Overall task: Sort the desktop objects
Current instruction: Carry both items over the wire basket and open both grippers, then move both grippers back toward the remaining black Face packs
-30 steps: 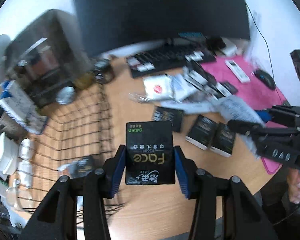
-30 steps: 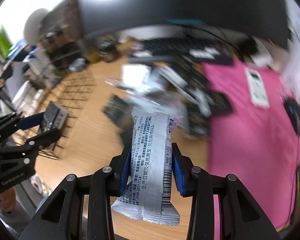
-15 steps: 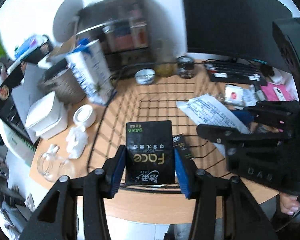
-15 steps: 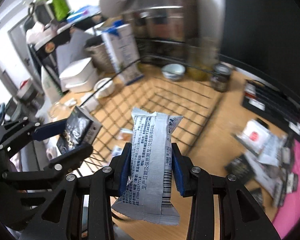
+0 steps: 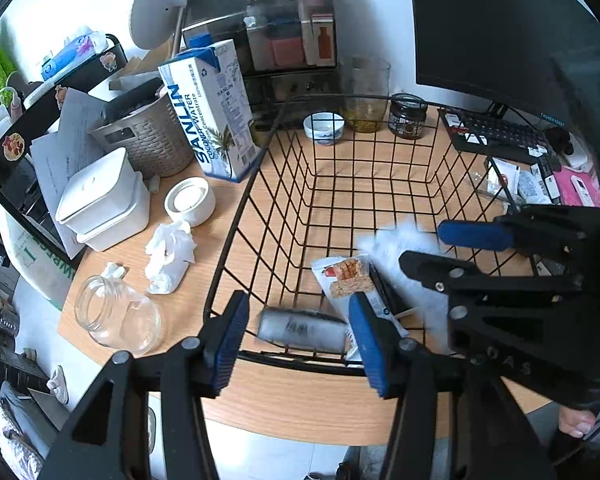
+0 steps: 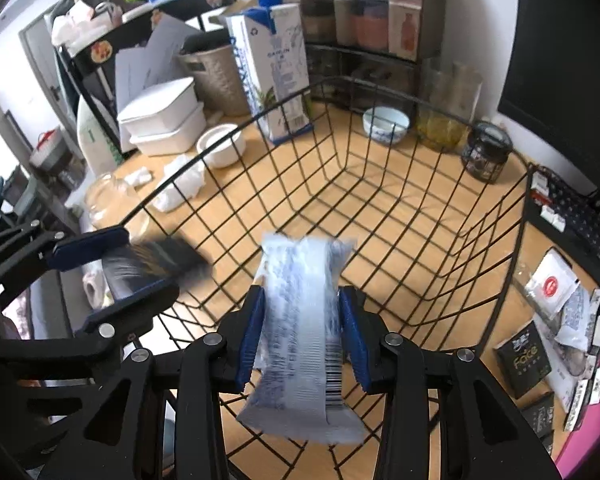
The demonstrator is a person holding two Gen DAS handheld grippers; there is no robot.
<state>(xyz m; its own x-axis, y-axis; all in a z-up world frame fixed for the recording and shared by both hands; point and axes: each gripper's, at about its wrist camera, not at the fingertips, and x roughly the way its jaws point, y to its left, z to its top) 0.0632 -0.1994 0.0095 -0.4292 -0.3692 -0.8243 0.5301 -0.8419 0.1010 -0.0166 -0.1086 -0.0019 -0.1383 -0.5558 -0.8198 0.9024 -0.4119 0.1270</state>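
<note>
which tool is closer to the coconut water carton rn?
Left. The left tool, its jaws opening over the basket's near-left corner, is on the carton's side. The right tool hangs over the basket's near side, further from it.

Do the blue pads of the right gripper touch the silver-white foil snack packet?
Touching. The right wrist view shows both pads of the right gripper pressed against the sides of the silver-white foil snack packet.

Your wooden desk (image 5: 284,404) carries wire basket (image 5: 236,216), coconut water carton (image 5: 208,108), white bowl (image 5: 190,202), glass jar (image 5: 116,320), crumpled tissue (image 5: 170,256).
</note>
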